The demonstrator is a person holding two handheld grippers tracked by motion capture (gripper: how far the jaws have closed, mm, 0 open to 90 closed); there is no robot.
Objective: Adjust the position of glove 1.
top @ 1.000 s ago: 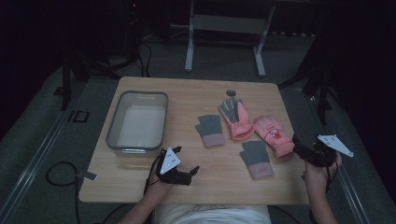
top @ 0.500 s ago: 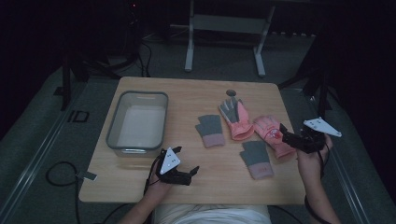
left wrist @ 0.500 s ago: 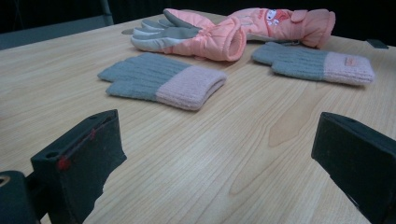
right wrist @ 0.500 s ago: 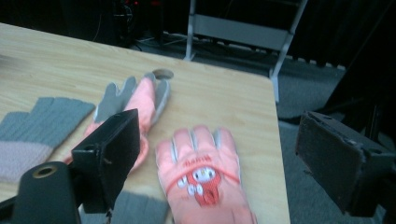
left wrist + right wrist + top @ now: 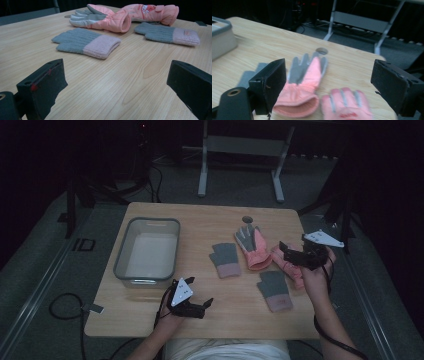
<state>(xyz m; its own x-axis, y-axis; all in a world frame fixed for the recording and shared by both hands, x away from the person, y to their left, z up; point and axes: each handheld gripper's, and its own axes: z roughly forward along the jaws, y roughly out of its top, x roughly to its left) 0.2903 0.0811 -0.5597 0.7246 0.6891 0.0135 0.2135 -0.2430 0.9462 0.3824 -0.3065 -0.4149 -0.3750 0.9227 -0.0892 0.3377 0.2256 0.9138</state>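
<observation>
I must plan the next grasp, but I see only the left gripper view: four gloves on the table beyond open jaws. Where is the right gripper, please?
Observer: The right gripper hovers with open jaws over the pink glove that lies farthest to the right.
Operator: Is there any container on the table?
Observer: Yes, a grey bin stands on the left part of the table; I see nothing inside it.
Operator: Where is my gripper relative to that bin?
Observer: The left gripper is near the table's front edge, just beyond the bin's near right corner, pointing toward the gloves.
</observation>
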